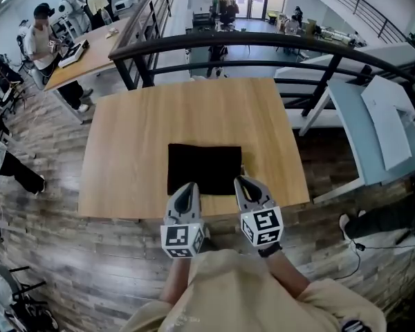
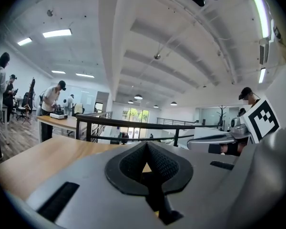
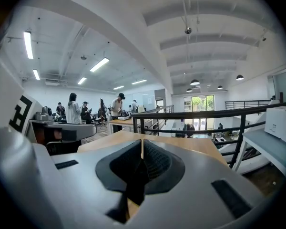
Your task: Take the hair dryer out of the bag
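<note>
One black bag (image 1: 204, 168) lies flat near the near edge of the wooden counter (image 1: 138, 130), within easy reach. The hair dryer is out of sight, presumably inside it. Two grippers sit at its near corners, left gripper (image 1: 188, 187) and right gripper (image 1: 243, 181). Both are pressed together and empty, likely poised to open the bag.

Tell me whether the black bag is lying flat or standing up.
Lying flat: from the head view the black bag is a dark rectangle spread on the wooden table. Whether its opening is shut cannot be told.
</note>
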A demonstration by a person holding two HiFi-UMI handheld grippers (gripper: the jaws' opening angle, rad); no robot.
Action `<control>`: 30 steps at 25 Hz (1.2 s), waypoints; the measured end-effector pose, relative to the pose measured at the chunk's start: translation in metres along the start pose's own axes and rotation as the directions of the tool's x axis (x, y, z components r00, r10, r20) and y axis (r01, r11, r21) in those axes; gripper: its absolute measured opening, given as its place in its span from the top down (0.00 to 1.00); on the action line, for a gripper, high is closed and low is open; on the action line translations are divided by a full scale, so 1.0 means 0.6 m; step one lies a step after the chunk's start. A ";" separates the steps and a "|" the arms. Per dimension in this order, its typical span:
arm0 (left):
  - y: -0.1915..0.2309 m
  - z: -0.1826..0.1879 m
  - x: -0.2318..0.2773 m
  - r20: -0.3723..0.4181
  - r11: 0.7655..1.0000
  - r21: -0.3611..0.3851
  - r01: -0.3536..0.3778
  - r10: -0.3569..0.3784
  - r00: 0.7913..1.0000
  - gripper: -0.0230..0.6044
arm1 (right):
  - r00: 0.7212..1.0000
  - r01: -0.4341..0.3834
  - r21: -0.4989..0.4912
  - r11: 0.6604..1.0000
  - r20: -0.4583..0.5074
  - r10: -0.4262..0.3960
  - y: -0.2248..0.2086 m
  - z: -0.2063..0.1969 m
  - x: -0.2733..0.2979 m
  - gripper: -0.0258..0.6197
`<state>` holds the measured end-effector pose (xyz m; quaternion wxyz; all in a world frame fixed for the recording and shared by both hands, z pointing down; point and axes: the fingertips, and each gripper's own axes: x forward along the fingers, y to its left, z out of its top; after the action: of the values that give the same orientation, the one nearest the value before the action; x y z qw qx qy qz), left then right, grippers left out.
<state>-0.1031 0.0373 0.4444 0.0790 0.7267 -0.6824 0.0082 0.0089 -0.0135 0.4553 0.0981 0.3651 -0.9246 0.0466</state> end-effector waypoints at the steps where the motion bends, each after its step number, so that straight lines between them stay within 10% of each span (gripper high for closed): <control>1: 0.016 0.005 0.012 0.002 1.000 -0.005 0.006 -0.006 1.000 0.94 | 1.000 0.001 -0.005 1.000 0.000 -0.001 0.003 0.008 0.019 0.93; 19: 0.143 -0.039 0.150 -0.075 0.986 -0.049 0.159 -0.162 0.984 0.94 | 0.992 0.107 0.147 0.983 -0.088 -0.095 0.024 -0.033 0.174 0.93; 30: 0.052 -0.106 0.239 -0.270 0.930 0.060 0.363 -0.335 0.903 0.94 | 0.963 0.259 0.205 0.944 -0.127 -0.237 -0.095 -0.080 0.150 0.93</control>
<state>-0.1185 -0.0985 0.5277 0.1268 0.8331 -0.5239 0.1243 -0.0092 -0.1075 0.5226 0.1089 0.4843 -0.8543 0.1540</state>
